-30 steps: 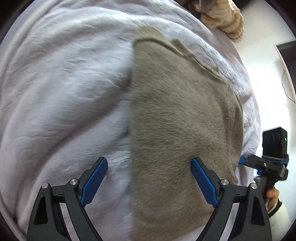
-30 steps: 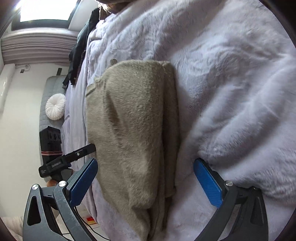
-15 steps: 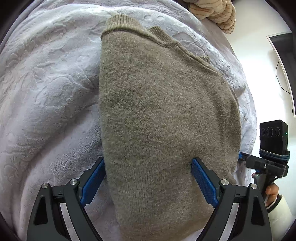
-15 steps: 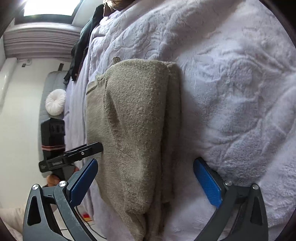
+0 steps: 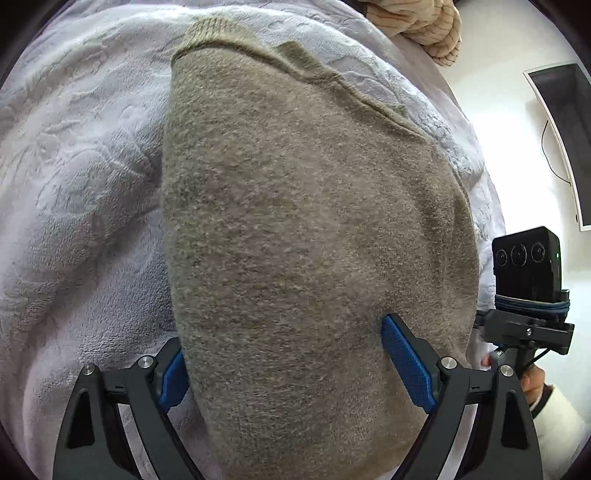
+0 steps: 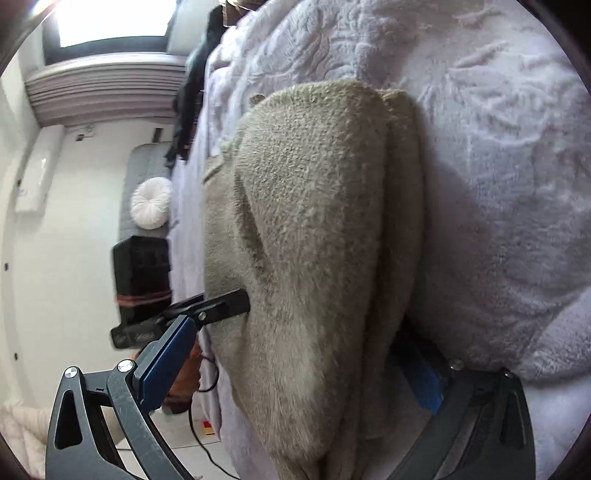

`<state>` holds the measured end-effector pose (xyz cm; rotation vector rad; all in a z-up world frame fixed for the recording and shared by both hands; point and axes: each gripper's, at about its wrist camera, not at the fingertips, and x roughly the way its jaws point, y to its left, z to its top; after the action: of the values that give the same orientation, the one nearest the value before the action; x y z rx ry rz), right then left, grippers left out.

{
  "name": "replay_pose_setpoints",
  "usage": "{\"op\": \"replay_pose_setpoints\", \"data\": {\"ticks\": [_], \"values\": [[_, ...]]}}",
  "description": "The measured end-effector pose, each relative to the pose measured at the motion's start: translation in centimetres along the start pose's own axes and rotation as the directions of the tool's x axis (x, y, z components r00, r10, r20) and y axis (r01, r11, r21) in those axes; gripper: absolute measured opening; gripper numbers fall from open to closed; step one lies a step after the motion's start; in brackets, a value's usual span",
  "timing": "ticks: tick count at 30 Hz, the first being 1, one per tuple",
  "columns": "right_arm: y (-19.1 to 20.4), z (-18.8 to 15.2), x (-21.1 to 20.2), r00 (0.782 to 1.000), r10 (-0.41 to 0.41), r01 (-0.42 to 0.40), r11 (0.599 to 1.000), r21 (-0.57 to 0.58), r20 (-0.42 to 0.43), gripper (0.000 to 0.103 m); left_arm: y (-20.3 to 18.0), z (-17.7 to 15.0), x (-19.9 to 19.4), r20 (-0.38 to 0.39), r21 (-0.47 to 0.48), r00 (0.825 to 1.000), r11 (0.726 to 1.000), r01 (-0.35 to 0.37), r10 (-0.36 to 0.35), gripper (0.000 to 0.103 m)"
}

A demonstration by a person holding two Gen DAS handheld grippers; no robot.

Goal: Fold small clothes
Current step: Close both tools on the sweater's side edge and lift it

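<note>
A taupe knit sweater [image 5: 314, 229] lies folded lengthwise on a white plush blanket [image 5: 81, 177]. My left gripper [image 5: 291, 365] is open; its blue pads [image 5: 404, 360] straddle the sweater's near end, the left pad partly under the edge. In the right wrist view the sweater [image 6: 317, 236] shows stacked layers. My right gripper [image 6: 295, 362] is open around the sweater's other end; its right pad [image 6: 424, 384] is in shadow under the fold. The left gripper [image 6: 218, 306] shows touching the sweater's far edge.
The right gripper's camera unit [image 5: 528, 291] and a hand show at the bed's right edge. A striped tan garment [image 5: 424, 26] lies at the far end. A round white cushion [image 6: 151, 203] on a grey sofa and dark clothes [image 6: 192, 88] lie beyond the bed.
Both grippers have moved in over the sweater's ends, so it now fills the space between their open pads. The sweater itself has not moved.
</note>
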<state>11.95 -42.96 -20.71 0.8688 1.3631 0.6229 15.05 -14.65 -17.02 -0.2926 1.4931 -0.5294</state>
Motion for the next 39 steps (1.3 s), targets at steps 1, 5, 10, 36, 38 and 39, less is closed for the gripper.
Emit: {"op": "replay_pose_setpoints", "data": {"ticks": [1,5,10,36,38,39], "values": [[0.3,0.0,0.5,1.0,-0.004,0.004,1.0,0.005,-0.01,0.101,-0.6,-0.3,0.0,0.014,0.004,1.0,1.0,-0.011,0.011,0.083],[0.3,-0.8,0.9,1.0,-0.02,0.021,0.998,0.054,-0.013,0.061,-1.6,-1.0,-1.5,0.052,0.033,0.999,0.999,-0.006,0.004,0.049],[-0.3,-2.7,-1.4,0.992,0.118,-0.122,0.982,0.146,0.036,0.039,-3.1,-1.5,-3.9,0.072,0.085,0.997,0.996,0.016,-0.022,0.047],[13.5,-18.2,-0.1,0.987,0.162,-0.162,0.986,0.045,0.021,0.04,1.1,-17.3,-19.8,0.107,0.095,0.992,0.994,0.058,-0.068,0.047],[13.7,-19.4,1.3,0.989,0.15,-0.15,0.987,0.054,0.007,0.04,2.4,-18.9,-19.6,0.094,0.074,0.994,0.996,0.049,-0.055,0.047],[14.0,-19.3,2.4,0.989,0.145,-0.145,0.988,0.059,0.002,0.04,3.1,-19.7,-19.5,0.086,0.063,0.995,0.997,0.04,-0.045,0.047]]}}
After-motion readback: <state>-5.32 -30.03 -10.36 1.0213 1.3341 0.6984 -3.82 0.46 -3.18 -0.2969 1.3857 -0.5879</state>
